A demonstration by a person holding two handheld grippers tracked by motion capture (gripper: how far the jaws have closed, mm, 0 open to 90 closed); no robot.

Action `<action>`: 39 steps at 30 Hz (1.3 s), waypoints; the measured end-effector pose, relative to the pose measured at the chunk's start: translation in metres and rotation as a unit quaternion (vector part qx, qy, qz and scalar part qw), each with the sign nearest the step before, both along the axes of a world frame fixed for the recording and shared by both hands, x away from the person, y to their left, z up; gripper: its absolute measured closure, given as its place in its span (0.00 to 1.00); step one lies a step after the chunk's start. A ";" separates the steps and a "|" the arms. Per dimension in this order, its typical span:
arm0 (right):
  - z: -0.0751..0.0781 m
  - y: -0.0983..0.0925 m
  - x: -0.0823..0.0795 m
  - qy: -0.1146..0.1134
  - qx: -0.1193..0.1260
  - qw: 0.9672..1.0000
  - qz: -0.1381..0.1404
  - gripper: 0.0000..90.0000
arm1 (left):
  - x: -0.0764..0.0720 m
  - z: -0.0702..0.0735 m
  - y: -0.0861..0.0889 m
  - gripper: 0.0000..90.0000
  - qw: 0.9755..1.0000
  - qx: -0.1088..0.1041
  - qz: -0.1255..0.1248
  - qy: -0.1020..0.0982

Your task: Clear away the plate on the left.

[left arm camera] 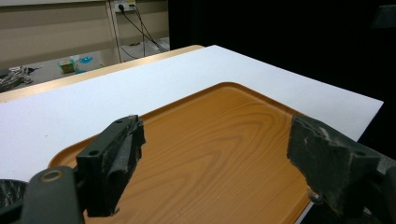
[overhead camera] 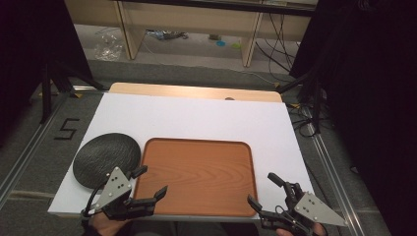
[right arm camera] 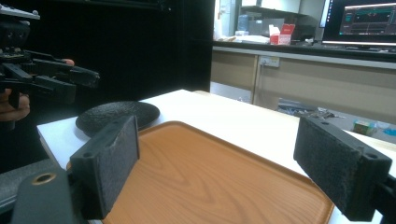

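Observation:
A brown wooden tray (overhead camera: pixel 196 174) lies bare at the front middle of the white table; it also appears as tray (left arm camera: pixel 210 154) and tray (right arm camera: pixel 205 182). A dark textured round plate (overhead camera: pixel 105 158) rests to its left, and the plate (right arm camera: pixel 116 115) is visible beyond the tray. My left gripper (overhead camera: pixel 150 182) hovers open over the tray's front left corner, jaws wide with nothing between them (left arm camera: pixel 215 158). My right gripper (overhead camera: pixel 263 189) stands open at the tray's front right corner, also holding nothing (right arm camera: pixel 217 172). The left gripper (right arm camera: pixel 46 77) is in view at far left of the right gripper view.
The white table top (overhead camera: pixel 196 115) has bare room behind the tray. A wooden strip (overhead camera: pixel 196 92) runs along its far edge. Metal rails (overhead camera: pixel 324 157) flank the table. Shelving legs and cables (overhead camera: pixel 275 34) stand beyond. A monitor (right arm camera: pixel 359 21) glows at the back.

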State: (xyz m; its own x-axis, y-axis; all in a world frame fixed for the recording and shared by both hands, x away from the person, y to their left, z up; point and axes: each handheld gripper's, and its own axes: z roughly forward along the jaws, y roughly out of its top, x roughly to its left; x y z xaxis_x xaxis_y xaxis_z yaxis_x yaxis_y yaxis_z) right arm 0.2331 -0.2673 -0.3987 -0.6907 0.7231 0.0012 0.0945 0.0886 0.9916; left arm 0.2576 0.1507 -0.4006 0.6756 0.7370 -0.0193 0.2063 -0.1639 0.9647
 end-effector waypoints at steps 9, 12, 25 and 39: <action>-0.001 0.001 0.000 -0.001 0.002 1.000 0.003 0.17 | 0.001 0.000 0.001 0.19 1.000 0.013 -0.003 -0.006; -0.001 0.001 0.000 0.001 0.001 1.000 0.003 0.17 | 0.001 0.000 0.001 0.19 1.000 0.010 0.000 -0.003; 0.000 0.001 0.000 -0.003 0.000 1.000 0.005 0.17 | 0.010 0.000 0.020 0.20 0.998 -0.046 0.014 0.050; -0.001 0.001 0.001 -0.006 -0.001 1.000 0.011 0.17 | 0.025 -0.004 0.051 0.22 0.986 -0.112 0.056 0.112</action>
State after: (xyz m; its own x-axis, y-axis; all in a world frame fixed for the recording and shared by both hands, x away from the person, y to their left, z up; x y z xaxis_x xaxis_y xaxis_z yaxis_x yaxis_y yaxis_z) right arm 0.2342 -0.2660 -0.3995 -0.7070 0.7071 -0.0081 0.0803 0.0917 0.9925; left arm 0.2829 0.2014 -0.4049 0.5509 0.7669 -0.3293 0.4221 0.0843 0.9026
